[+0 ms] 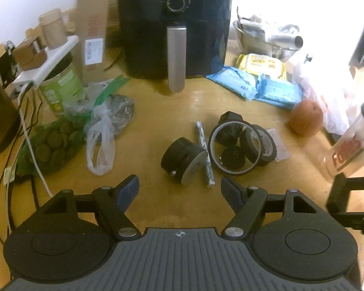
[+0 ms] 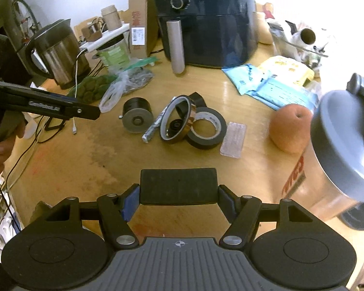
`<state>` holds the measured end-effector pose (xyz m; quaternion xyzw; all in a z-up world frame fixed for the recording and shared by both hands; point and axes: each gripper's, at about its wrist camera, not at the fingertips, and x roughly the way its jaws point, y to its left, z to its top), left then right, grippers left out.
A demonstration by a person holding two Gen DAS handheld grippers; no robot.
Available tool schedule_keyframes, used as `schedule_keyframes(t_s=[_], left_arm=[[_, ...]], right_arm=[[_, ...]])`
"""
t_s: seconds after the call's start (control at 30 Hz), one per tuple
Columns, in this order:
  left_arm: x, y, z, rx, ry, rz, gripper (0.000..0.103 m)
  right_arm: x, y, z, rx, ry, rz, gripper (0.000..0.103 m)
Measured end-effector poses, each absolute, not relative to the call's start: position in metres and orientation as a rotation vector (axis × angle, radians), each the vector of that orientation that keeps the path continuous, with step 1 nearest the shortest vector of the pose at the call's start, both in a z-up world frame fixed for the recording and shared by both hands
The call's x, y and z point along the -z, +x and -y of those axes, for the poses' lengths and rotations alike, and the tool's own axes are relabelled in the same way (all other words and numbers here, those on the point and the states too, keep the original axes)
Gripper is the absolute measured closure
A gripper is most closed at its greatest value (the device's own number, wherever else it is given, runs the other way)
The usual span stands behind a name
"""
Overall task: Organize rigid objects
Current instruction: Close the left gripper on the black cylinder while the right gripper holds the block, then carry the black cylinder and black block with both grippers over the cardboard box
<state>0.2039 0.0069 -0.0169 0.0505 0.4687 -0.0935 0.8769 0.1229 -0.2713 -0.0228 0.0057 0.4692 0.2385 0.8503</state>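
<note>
The right claw [image 2: 178,200] gripped 1 black block [image 2: 178,186], the left claw [image 1: 179,190] was open and empty, while the tape rolls [image 2: 205,131] and the black cylinder [image 2: 136,115] on the desk [image 2: 85,160] seemed not yet sorted.

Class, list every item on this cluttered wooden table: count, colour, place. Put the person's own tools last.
Black air fryer: one, table's back centre.
Steel electric kettle: one, silver and black, back left.
Green-labelled tin: one, beside the kettle.
Black cylinder with grey disc face: one, table centre.
Amber tape ring: one, standing on edge, centre.
Black tape roll: one, lying against the amber ring.
Clear flat plastic case: one, right of the black roll.
Reddish-orange fruit: one, right side.
Blue wipe packs: two, behind the fruit.
Black rectangular block: one, clamped in the right claw.
Left claw: open, empty.
Right claw: shut on the block.
</note>
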Motion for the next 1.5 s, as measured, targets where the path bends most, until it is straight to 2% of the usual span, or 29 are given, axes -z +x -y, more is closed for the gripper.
schedule_keyframes(t_s=[0.7, 0.73, 0.83, 1.13, 1.5], left_arm=[[0.074, 0.272, 0.002, 0.349, 0.259, -1.023, 0.030], [0.076, 0.274, 0.003, 0.359, 0.262, -1.027, 0.033], [0.078, 0.276, 0.006, 0.393, 0.257, -1.045, 0.058], [0.072, 0.270, 0.007, 0.343, 0.252, -1.068, 0.063], [0.045, 0.239, -0.002, 0.293, 0.195, -1.028, 0.064]], right_arm=[[0.022, 0.095, 0.296, -0.369, 0.092, -0.992, 0.032], [0.022, 0.093, 0.297, -0.361, 0.097, -0.992, 0.032], [0.022, 0.089, 0.301, -0.342, 0.104, -0.992, 0.032], [0.023, 0.084, 0.305, -0.328, 0.118, -0.992, 0.032], [0.020, 0.089, 0.295, -0.388, 0.098, -0.981, 0.032]])
